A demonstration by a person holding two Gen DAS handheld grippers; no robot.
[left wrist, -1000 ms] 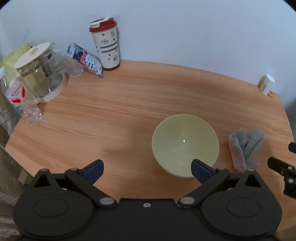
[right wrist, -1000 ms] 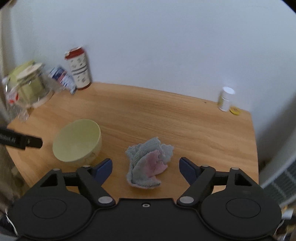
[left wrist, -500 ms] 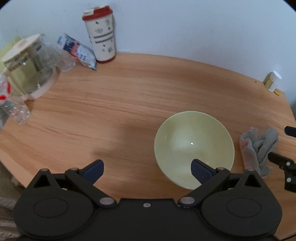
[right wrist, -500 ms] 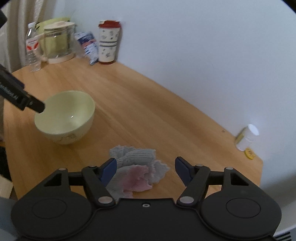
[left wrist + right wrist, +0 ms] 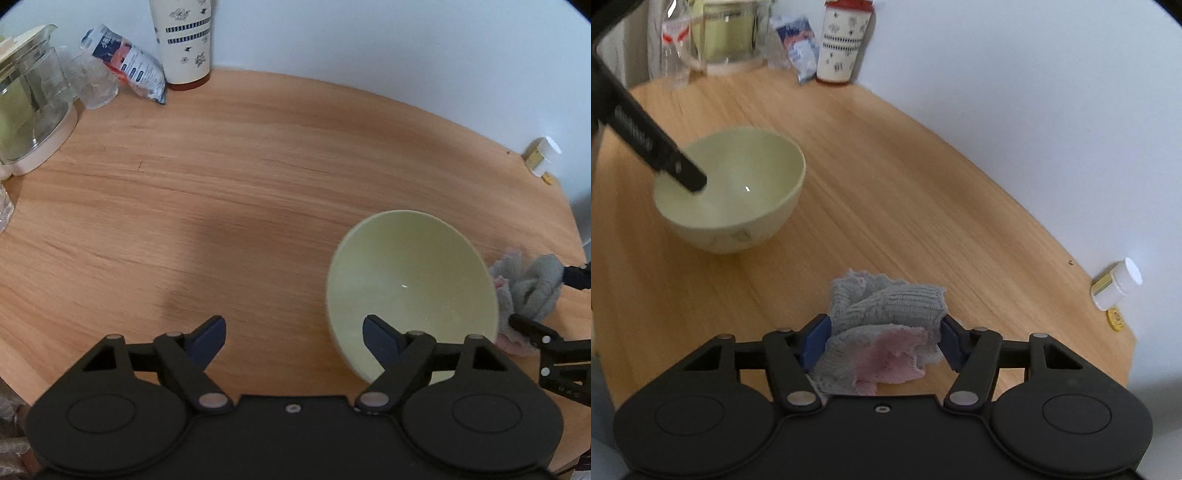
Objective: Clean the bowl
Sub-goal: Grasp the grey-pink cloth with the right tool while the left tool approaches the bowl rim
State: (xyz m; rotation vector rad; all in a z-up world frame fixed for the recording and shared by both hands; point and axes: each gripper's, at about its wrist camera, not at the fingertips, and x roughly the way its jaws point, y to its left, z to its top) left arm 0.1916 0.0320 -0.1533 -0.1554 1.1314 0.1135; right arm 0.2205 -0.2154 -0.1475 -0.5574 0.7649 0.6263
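**Cloth nearly gripped, bowl not yet wiped**

The bowl [image 5: 410, 291] sits on the table [image 5: 258, 166], its near rim between my left gripper's [image 5: 293, 332] closing jaws, one finger inside, nothing pinched yet. My right gripper [image 5: 882, 341] is closing on the cloth [image 5: 886, 317], pads touching its sides. Wiping hasn't begun. A cup [image 5: 183, 40] and jug [image 5: 29, 99] stand far ahead.
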